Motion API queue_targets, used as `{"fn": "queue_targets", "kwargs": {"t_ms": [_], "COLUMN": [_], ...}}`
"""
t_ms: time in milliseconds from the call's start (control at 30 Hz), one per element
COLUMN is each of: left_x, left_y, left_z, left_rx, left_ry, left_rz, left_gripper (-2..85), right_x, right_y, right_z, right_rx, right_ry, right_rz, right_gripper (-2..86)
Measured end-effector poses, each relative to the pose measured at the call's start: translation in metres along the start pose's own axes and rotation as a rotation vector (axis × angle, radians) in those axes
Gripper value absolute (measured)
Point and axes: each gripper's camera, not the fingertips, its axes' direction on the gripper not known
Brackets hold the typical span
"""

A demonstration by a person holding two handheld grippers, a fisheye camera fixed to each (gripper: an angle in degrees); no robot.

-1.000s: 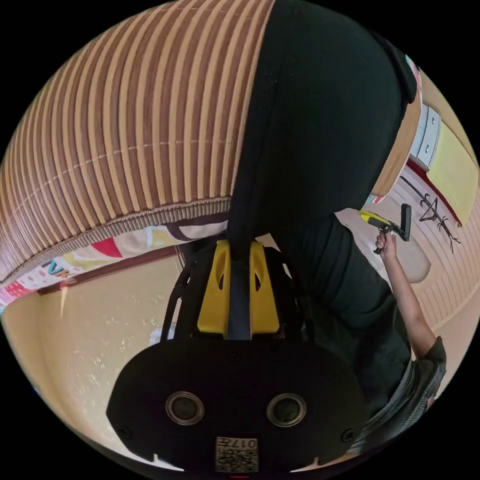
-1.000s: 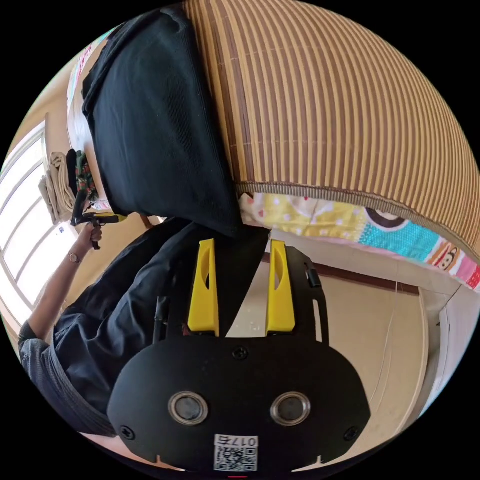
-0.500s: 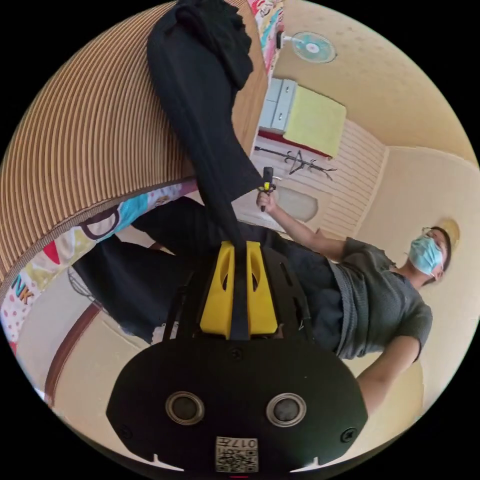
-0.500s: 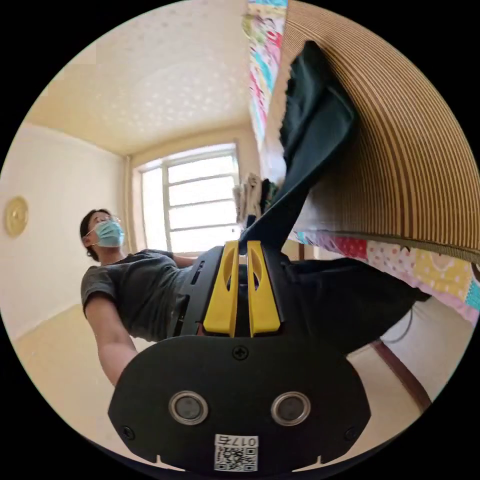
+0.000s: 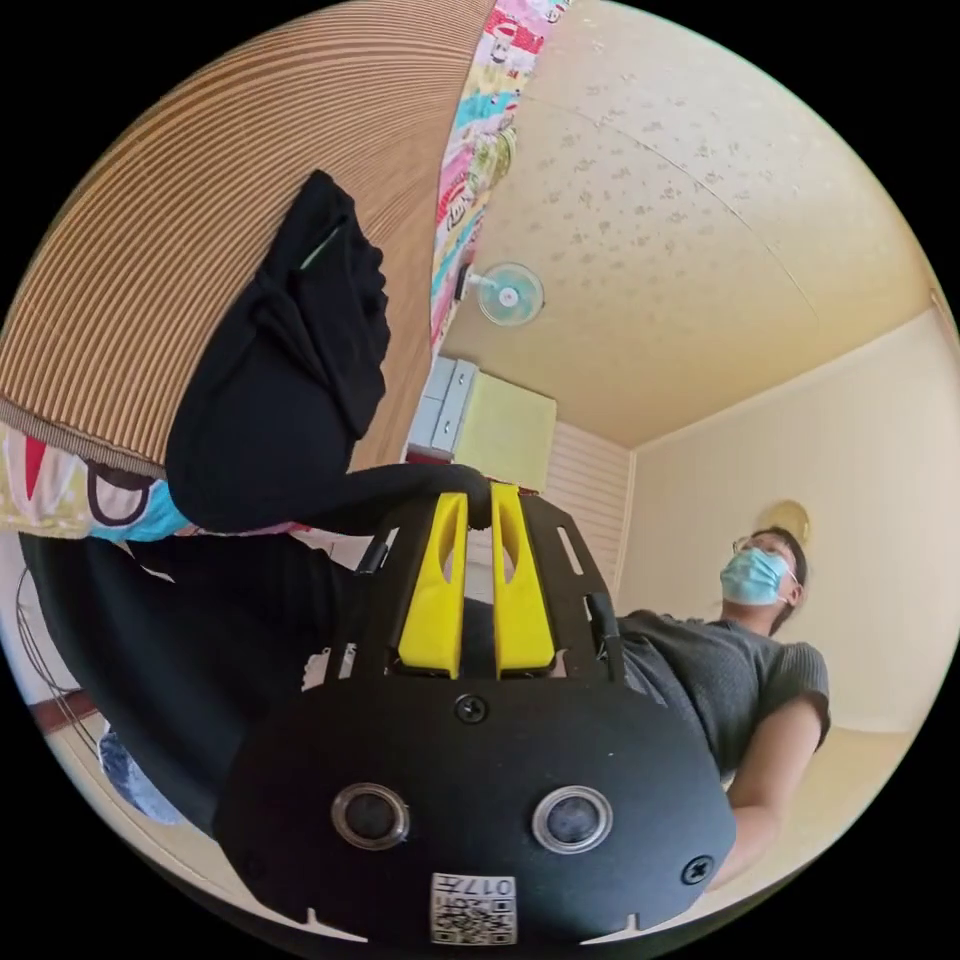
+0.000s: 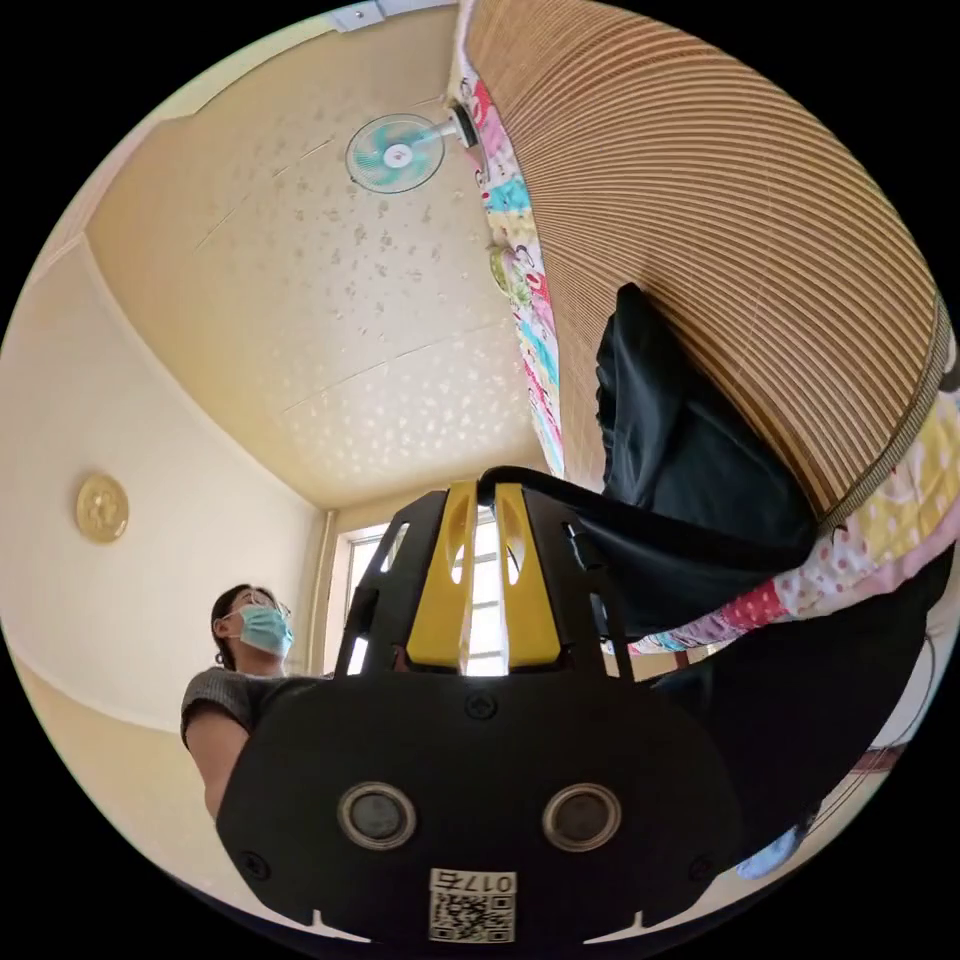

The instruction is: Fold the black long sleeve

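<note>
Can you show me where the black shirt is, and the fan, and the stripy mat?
black shirt (image 5: 270, 420), left gripper view, on its bunched middle.
fan (image 6: 395, 153), right gripper view, on its round hub.
stripy mat (image 6: 720, 230), right gripper view, on its bare slats.

My right gripper (image 6: 486, 492) pinches black long sleeve (image 6: 690, 470) at jaw tips; garment drapes over striped mat (image 6: 740, 260). Fan (image 6: 395, 153) above.

Cream speckled ceiling (image 6: 330, 330) w/ wall fan (image 6: 395, 152); bright window (image 6: 488, 600), round gold plaque (image 6: 101, 508), yellow cabinet (image 5: 505, 432).
</note>
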Motion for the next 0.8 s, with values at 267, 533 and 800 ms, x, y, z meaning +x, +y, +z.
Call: {"fn": "queue_targets", "kwargs": {"t_ms": [267, 533, 800], "left_x": [0.007, 0.001, 0.015], "left_y": [-0.138, -0.236, -0.192], "left_z": [0.049, 0.092, 0.112], "left_rx": [0.241, 0.271, 0.198], "left_ry": [-0.086, -0.302, -0.682], "left_rz": [-0.059, -0.154, 0.053], "left_gripper": [4.2, 5.0, 9.8], "right_x": [-0.009, -0.012, -0.057], "right_y": [-0.143, -0.193, -0.148], "right_z": [0.132, 0.212, 0.315], "right_rx": [0.058, 0.165, -0.428], "right_ry": [0.256, 0.466, 1.009], "right_rz": [0.070, 0.073, -0.297], "right_gripper": [2.2, 1.4, 1.1]}}
